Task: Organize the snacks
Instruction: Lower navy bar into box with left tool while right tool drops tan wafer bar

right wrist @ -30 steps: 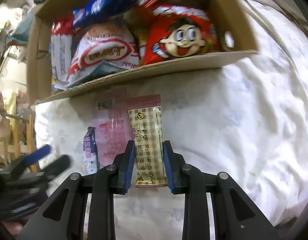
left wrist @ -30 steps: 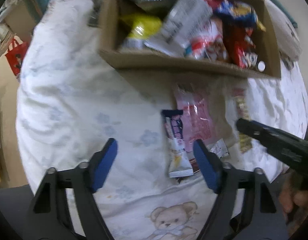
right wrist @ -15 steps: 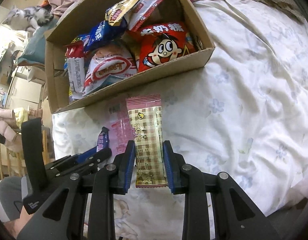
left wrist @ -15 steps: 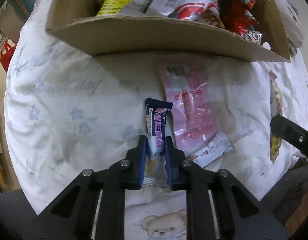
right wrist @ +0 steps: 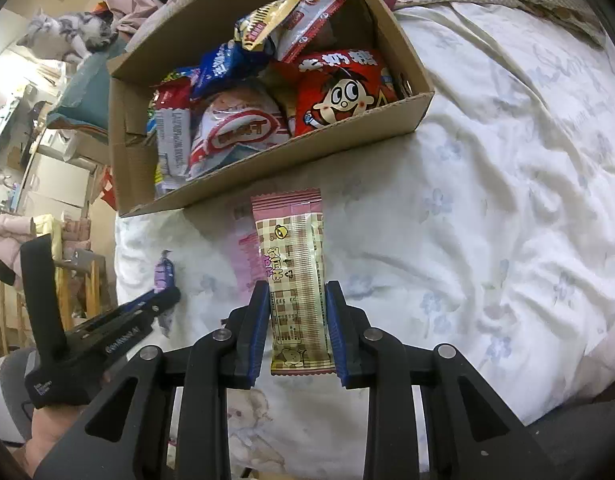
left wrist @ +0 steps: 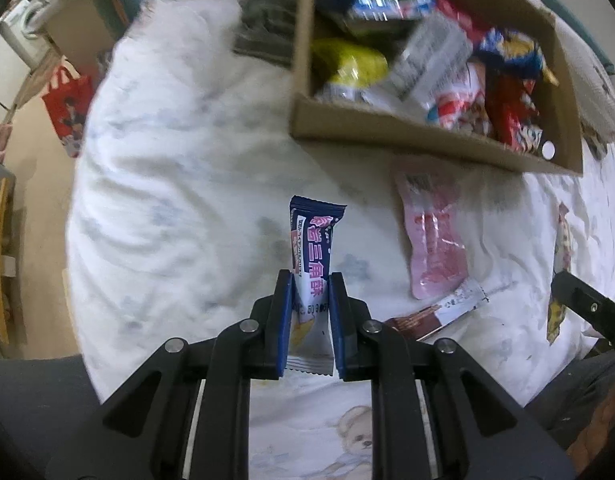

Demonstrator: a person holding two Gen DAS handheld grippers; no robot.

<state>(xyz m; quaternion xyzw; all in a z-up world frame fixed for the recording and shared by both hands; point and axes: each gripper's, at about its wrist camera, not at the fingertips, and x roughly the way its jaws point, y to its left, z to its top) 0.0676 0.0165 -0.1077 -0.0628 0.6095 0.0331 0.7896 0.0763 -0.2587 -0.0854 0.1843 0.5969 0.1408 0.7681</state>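
Left gripper (left wrist: 309, 308) just clamped the navy wafer pack (left wrist: 313, 258) and now has it lifted clear of the quilt (left wrist: 179, 184), below the cardboard box (right wrist: 267, 160). Right gripper (right wrist: 295, 320) still pinches the checkered bar (right wrist: 295, 276) nearby, so both look ready to drop in.

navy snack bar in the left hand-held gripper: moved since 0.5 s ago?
Yes. The navy snack bar, clamped in the left hand-held gripper, has come up off the bedsheet and away from the pink packet it lay beside.
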